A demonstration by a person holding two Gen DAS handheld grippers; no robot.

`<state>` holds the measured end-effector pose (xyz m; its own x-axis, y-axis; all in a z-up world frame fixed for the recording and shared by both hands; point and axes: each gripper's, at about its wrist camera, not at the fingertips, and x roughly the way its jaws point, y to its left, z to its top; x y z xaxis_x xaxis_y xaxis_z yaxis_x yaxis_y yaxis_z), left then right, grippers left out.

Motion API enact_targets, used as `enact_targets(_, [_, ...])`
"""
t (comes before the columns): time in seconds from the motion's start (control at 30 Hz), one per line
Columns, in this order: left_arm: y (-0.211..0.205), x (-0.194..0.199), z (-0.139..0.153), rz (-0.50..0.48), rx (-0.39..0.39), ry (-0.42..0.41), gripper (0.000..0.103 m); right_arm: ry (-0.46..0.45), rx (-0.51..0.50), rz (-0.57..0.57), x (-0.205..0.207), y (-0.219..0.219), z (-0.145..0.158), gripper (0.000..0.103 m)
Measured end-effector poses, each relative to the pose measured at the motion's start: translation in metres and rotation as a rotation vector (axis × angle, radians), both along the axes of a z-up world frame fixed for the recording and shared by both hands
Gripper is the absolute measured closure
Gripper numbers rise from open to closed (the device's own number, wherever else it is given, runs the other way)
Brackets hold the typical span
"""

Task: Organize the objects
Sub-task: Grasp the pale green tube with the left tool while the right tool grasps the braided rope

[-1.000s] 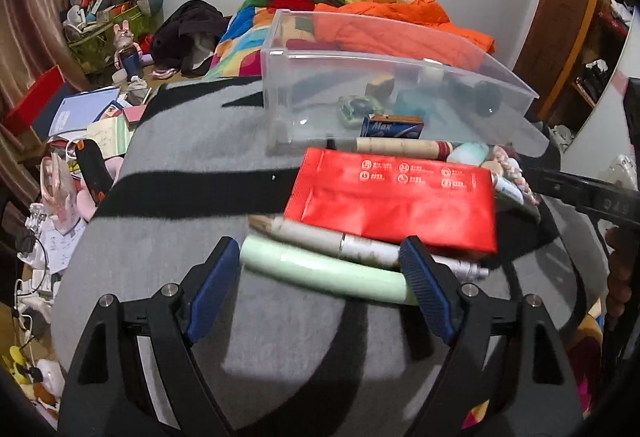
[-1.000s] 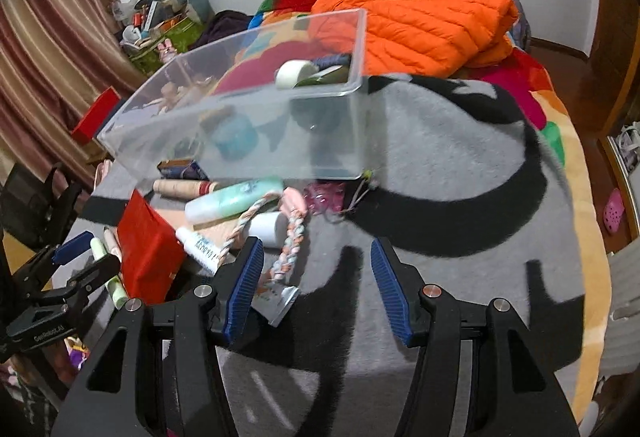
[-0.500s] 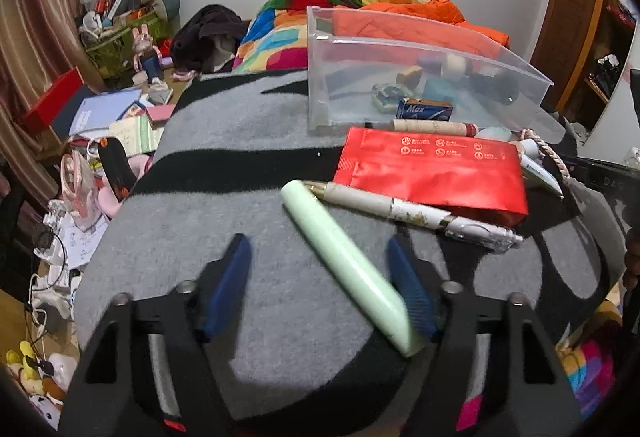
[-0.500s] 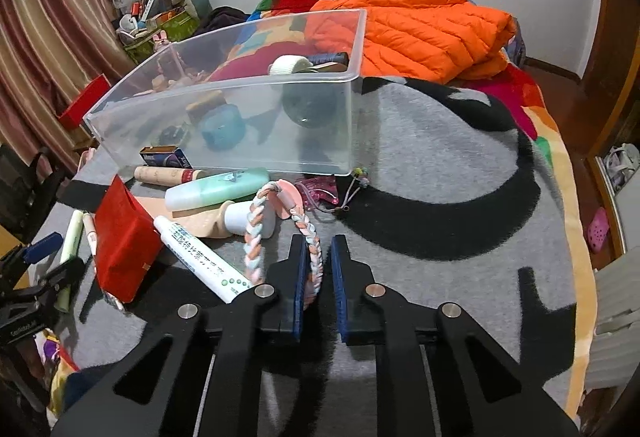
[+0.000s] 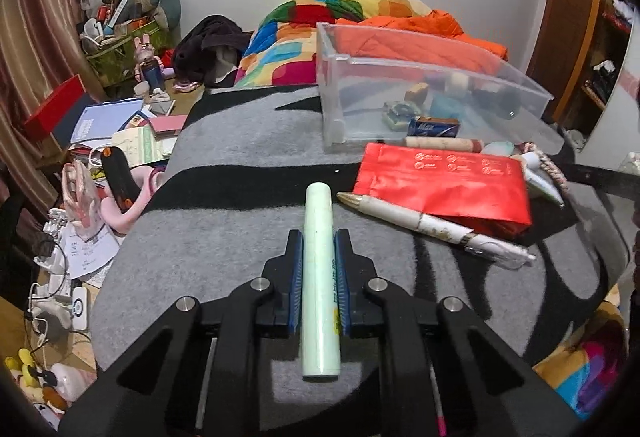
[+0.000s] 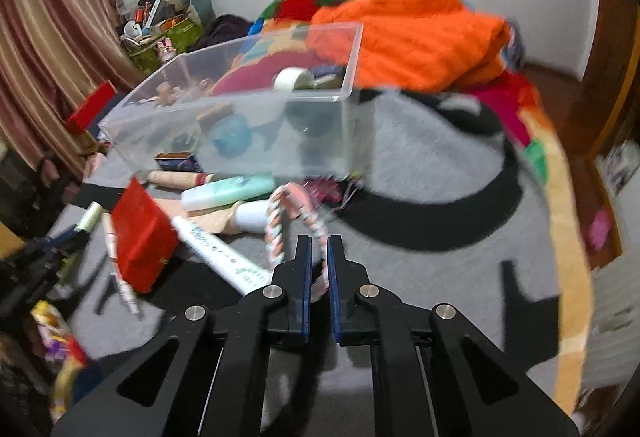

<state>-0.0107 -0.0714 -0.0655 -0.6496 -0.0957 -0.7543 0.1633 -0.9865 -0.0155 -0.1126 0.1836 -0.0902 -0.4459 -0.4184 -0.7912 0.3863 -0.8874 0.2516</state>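
— Looking along the left tongs [image 5: 319,269], what do you get?

— They slant down toward the grey and black blanket [image 5: 224,237] on the bed, and their blue pads [image 5: 295,277] are clamped on a pale green tube [image 5: 319,277]. It runs lengthwise between the fingers, one end sticking out ahead and the other back toward the camera.

— Any writing?

— Small print along the tube, too fine to read. A dark blue box [image 5: 434,125] against the clear plastic bin [image 5: 332,93] says "Max". The red packet [image 5: 444,185] has rows of pale print I cannot make out. A white pen [image 5: 432,227] lies just right of the tube, against that packet.

— And the right tongs [image 6: 318,277]?

— Also tilted downward, nearly shut, pinching a braided pink and white rope ring [image 6: 276,233]. One strand is between the pads; the rest loops forward toward the bin. A white tube with green lettering [image 6: 224,253] lies just to the left, unreadable in the blur.
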Motion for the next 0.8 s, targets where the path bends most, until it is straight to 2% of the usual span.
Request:
enact_targets(0.1, [0.002,0.001,0.005,-0.016,0.018,0.016,0.088,0.009,-0.015,-0.009,-0.001,-0.002,0.004,0.088])
enact_targets(0.17, [0.004,0.002,0.01,-0.027,0.024,0.027,0.088,0.014,-0.007,0.002,-0.001,-0.008,0.005,0.078])
enact_targets(0.37, [0.007,0.003,0.03,-0.051,0.057,0.081,0.088,0.016,0.056,0.028,-0.001,-0.024,-0.002,0.073])
enact_targets(0.43, [0.008,0.003,0.038,-0.056,0.061,0.1,0.088,-0.01,0.027,0.022,-0.002,-0.021,-0.003,0.072])
enact_targets(0.5, [0.008,0.001,0.043,-0.067,0.077,0.114,0.088,-0.023,-0.018,0.016,-0.002,-0.018,0.0,0.067])
enact_targets(0.57, [0.01,-0.002,0.049,-0.077,0.078,0.127,0.088,-0.004,-0.041,-0.004,-0.002,-0.016,0.007,0.052])
enact_targets(0.6, [0.011,-0.004,0.051,-0.082,0.072,0.133,0.088,0.004,-0.044,-0.007,-0.002,-0.016,0.009,0.05])
enact_targets(0.8, [0.019,-0.02,0.062,-0.113,0.066,0.168,0.088,0.001,0.0,0.021,-0.008,-0.036,0.003,0.048])
